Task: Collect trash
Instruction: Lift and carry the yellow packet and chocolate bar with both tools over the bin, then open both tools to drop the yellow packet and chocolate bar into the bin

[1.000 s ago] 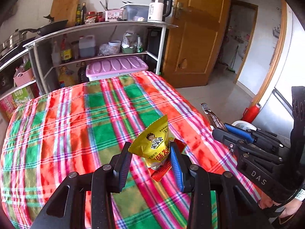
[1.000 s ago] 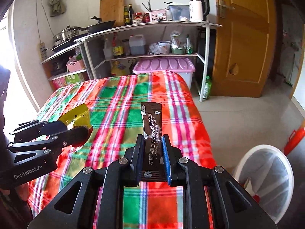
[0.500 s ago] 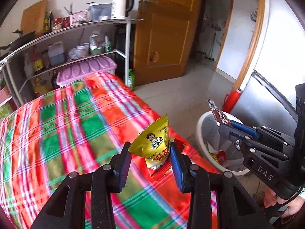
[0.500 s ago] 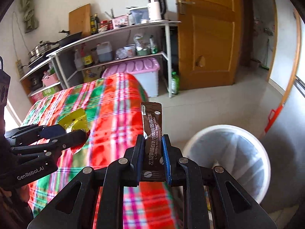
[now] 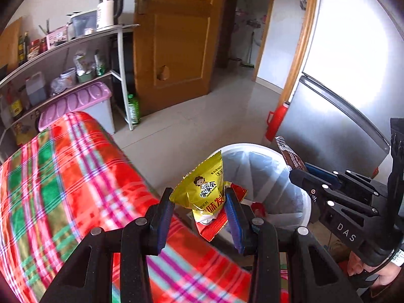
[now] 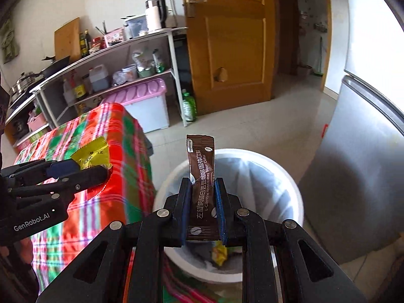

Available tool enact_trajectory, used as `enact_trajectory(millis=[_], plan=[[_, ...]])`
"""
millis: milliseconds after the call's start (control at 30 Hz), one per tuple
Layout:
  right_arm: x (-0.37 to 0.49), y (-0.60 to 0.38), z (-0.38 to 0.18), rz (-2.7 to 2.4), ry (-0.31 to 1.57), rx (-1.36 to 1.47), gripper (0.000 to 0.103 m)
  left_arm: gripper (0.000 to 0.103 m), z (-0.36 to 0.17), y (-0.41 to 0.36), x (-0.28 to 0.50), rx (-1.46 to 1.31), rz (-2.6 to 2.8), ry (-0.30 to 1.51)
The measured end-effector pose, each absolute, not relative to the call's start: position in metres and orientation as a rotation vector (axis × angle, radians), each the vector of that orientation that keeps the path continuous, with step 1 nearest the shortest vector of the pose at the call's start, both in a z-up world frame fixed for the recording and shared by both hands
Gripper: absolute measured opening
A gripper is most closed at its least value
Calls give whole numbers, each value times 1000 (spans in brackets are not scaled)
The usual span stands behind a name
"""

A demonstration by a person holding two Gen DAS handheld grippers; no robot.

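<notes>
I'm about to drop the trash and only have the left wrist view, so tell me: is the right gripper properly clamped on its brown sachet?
Observer: Yes. The right gripper has both pads pressed on the lower half of the brown sachet, which stands upright.
Operator: Is my yellow packet above the bin?
Observer: It doesn't look so. In the right wrist view the yellow packet in the left gripper shows against the tablecloth, left of the bin.
Operator: Anything in the bin?
Observer: A yellow wrapper lies at the bottom.
</notes>
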State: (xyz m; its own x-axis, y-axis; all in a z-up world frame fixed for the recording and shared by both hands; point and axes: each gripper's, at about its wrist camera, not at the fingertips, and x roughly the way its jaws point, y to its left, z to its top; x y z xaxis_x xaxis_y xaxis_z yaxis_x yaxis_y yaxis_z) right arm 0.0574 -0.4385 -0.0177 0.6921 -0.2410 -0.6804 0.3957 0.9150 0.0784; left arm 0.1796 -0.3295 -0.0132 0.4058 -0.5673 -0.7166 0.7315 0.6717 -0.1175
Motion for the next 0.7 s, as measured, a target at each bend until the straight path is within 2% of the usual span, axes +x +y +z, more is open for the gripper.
enact_trajectory(millis=[400,700], plan=[[51,-489,-67,-417,820,305,19,41,-62,-401,173,316,-867,894],[52,-503,-85,-443,867,321,24,44,-75,-413,175,334,-847,929]])
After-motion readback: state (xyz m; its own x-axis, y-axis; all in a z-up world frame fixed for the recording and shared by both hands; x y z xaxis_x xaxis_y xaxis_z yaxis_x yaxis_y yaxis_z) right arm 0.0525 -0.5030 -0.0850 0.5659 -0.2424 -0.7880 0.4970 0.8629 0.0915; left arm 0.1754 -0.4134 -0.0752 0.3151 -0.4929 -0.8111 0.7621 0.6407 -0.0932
